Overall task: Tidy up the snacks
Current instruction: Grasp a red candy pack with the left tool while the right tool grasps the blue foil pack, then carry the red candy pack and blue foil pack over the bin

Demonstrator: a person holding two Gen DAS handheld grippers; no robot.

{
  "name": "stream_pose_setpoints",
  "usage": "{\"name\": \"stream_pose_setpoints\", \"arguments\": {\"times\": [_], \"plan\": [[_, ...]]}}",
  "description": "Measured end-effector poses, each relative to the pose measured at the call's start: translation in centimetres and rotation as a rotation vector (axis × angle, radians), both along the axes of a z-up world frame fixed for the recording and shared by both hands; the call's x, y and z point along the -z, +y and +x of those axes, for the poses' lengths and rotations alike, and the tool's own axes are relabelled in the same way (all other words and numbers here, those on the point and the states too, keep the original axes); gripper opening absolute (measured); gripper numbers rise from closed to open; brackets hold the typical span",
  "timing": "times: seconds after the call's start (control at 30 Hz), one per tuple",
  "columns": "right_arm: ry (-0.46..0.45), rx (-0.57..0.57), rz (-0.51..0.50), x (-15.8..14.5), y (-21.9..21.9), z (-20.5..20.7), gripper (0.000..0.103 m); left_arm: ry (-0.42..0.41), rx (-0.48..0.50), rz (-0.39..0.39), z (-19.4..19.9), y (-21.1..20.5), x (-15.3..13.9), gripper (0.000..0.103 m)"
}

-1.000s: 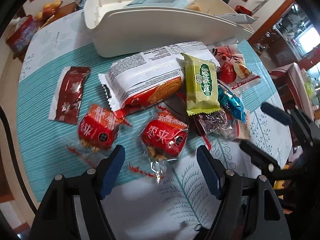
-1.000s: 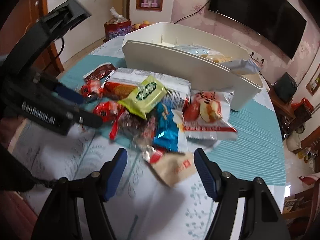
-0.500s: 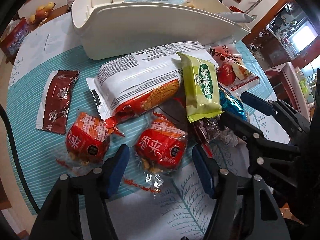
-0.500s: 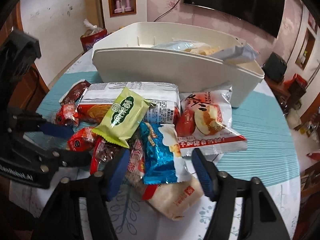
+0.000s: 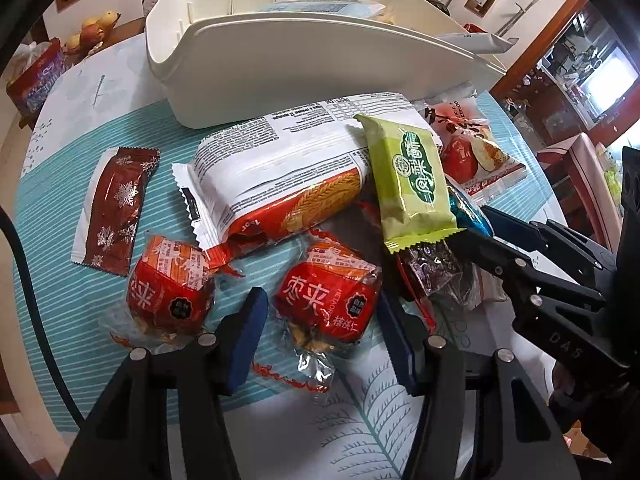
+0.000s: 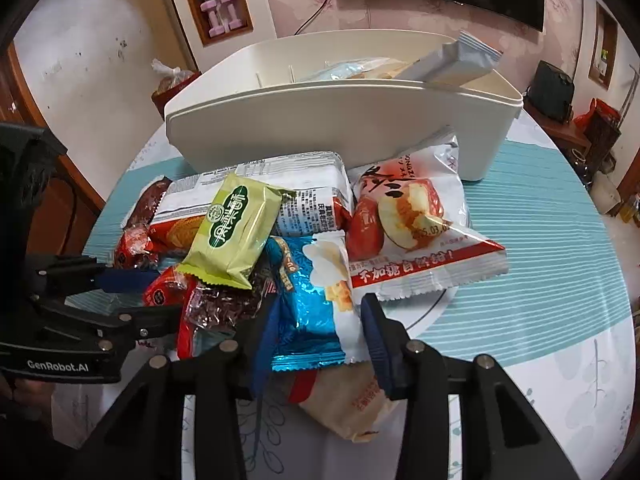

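Snack packets lie piled on a round table in front of a white bin point(image 5: 280, 64). My left gripper point(image 5: 320, 320) straddles a red wrapped snack point(image 5: 326, 300). Its jaws are closing, the right pad is at the wrapper and a small gap shows on the left. A second red snack point(image 5: 168, 284) lies just to the left. My right gripper point(image 6: 318, 336) straddles a blue foil packet point(image 6: 308, 304). Its jaws are closing with the pads at the packet's edges, and the foil is not squeezed. A green packet point(image 6: 236, 232) rests on a long biscuit pack point(image 5: 280, 176).
A brown sachet point(image 5: 114, 208) lies at the left, a red date bag point(image 6: 404, 224) at the right, and a beige packet point(image 6: 348, 396) under the blue one. The bin point(image 6: 320, 128) holds a few packets. The two grippers are close side by side.
Both grippers' jaws have narrowed. The left closed in around the red snack. The right moved forward and down over the pile, rolled, and now has the blue packet between its fingers.
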State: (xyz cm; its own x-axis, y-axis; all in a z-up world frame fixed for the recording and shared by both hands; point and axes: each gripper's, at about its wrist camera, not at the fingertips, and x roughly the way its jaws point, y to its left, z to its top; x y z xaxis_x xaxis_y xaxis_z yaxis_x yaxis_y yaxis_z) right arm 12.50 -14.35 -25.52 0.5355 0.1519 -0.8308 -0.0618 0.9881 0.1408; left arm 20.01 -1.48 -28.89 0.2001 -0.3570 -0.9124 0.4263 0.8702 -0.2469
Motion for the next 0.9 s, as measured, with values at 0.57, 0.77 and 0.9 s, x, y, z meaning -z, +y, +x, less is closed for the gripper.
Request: {"name": "stream_pose_setpoints", "arguments": {"times": [0.57, 0.77, 0.9], "plan": [[-0.048, -0.113, 0.087, -5.0, -2.3, 0.1, 0.034, -0.034, -0.149, -0.061, -2.2, 1.0, -4.3, 0.054], [-0.099, -0.163, 0.089, -7.9, -3.0, 1.3, 0.034, -0.123, -0.171, -0.145, -1.6, 0.5, -8.0, 0.054], [-0.153, -0.195, 0.089, -9.7, -3.4, 2.3, 0.034, -0.187, -0.195, -0.191, -0.2, -0.1, -10.7, 0.054]]}}
